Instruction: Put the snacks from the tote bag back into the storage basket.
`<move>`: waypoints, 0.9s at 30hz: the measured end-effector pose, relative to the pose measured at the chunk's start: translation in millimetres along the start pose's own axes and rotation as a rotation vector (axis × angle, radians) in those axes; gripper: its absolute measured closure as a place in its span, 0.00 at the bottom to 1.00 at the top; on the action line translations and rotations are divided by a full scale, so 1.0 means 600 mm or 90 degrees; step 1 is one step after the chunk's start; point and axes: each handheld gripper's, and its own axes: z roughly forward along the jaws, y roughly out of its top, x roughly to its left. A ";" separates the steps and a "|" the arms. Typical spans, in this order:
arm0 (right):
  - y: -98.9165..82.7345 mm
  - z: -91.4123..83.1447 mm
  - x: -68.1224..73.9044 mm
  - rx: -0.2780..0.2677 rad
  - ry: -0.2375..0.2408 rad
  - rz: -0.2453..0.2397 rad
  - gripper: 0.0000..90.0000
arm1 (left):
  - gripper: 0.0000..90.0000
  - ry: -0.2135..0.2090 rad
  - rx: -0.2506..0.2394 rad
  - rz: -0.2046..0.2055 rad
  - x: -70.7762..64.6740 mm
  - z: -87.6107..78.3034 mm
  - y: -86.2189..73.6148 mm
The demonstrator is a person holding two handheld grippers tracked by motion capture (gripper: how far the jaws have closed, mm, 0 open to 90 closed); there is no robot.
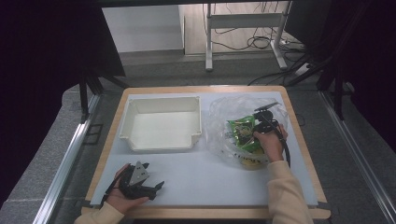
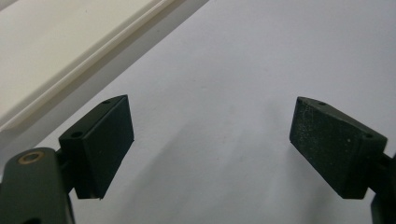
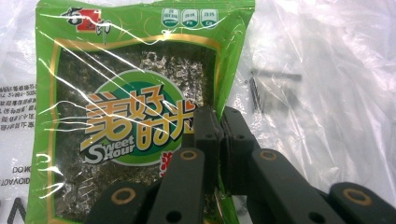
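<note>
Meanwhile, near the table's point(image 1: 196, 179) right edge the right gripper point(image 3: 219, 126) is pinching a green snack packet's point(image 3: 130, 93) edge, seemingly to lift it, while the left gripper point(image 2: 210, 140) is idling open near the front-left corner.

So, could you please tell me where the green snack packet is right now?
In the high view, the green snack packet lies on the clear plastic bag at the table's right side, right of the white tray, pinched by the right gripper.
</note>
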 end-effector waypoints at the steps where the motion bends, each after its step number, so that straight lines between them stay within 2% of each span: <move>1: 0.000 0.000 0.000 -0.001 0.000 -0.001 0.97 | 0.15 0.000 0.003 0.003 0.001 0.000 0.000; 9: 0.000 -0.005 -0.007 -0.018 0.021 0.005 0.99 | 0.15 -0.001 0.003 0.004 0.000 0.000 0.000; 12: 0.000 -0.010 -0.007 -0.026 0.038 0.007 0.99 | 0.15 -0.002 -0.001 0.001 0.000 0.000 0.000; 22: 0.003 -0.035 0.000 -0.058 0.038 -0.010 1.00 | 0.15 -0.001 -0.001 0.005 0.002 -0.004 -0.001; 27: 0.004 -0.048 0.000 -0.078 0.037 -0.008 1.00 | 0.15 -0.001 -0.001 0.005 0.002 -0.004 -0.001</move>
